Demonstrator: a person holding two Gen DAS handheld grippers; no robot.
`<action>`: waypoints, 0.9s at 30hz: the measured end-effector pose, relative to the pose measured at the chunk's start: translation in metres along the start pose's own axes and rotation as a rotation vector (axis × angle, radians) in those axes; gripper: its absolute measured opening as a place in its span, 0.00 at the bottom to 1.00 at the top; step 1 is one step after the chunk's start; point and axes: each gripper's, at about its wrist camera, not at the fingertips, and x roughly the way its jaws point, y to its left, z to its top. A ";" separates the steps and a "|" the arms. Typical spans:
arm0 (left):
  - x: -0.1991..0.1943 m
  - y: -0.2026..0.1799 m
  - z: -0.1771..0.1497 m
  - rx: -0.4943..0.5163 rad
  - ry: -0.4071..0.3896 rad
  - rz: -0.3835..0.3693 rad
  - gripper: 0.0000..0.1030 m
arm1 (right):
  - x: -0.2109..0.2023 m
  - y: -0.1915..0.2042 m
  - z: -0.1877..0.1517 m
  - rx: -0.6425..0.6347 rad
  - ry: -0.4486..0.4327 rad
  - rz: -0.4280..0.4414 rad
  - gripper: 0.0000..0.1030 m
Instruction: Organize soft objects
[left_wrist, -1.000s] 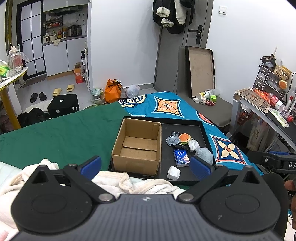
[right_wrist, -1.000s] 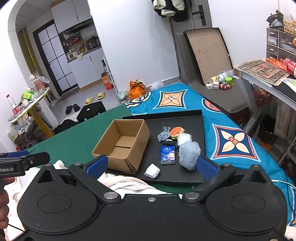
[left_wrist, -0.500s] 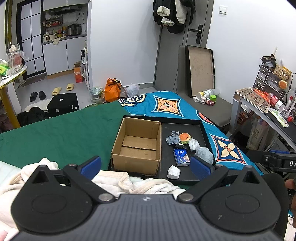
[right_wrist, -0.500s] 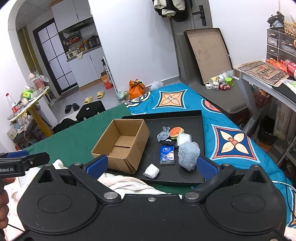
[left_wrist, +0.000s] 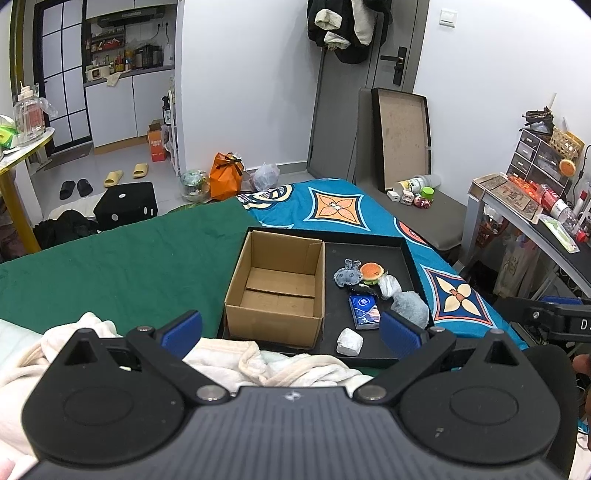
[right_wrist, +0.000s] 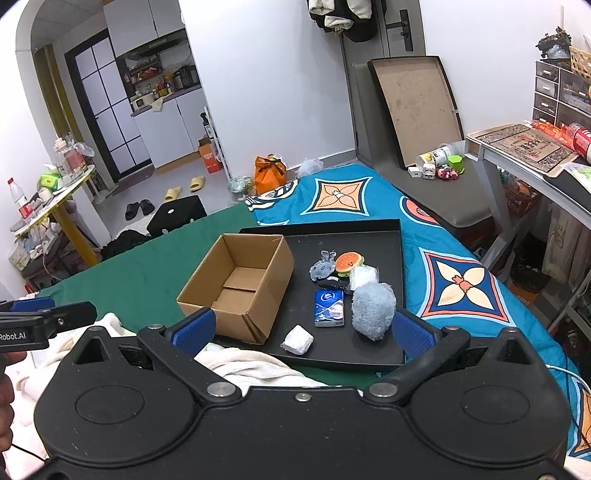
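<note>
An open brown cardboard box (left_wrist: 275, 291) sits upright and empty on the left side of a shallow black tray (left_wrist: 404, 254) on the bed. To its right, clustered together: a small grey plush animal (left_wrist: 346, 276), an orange burger-shaped plush (left_wrist: 372, 272), a white crinkly wrapped bundle (left_wrist: 389, 286) and a fluffy grey-blue ball (left_wrist: 410, 308). A blue tissue packet (left_wrist: 364, 312) lies flat just beside them; a small white wad (left_wrist: 349, 341) sits apart, near the tray's front edge.
</note>
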 end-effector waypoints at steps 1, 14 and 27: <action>0.001 0.000 0.000 0.000 0.002 0.000 0.99 | 0.001 0.000 0.000 -0.002 0.001 -0.001 1.00; 0.019 0.002 0.002 0.006 0.029 0.011 0.99 | 0.021 -0.001 0.003 -0.007 0.037 -0.015 1.00; 0.059 0.008 0.008 0.012 0.071 0.052 0.98 | 0.065 -0.022 0.006 0.044 0.108 -0.022 1.00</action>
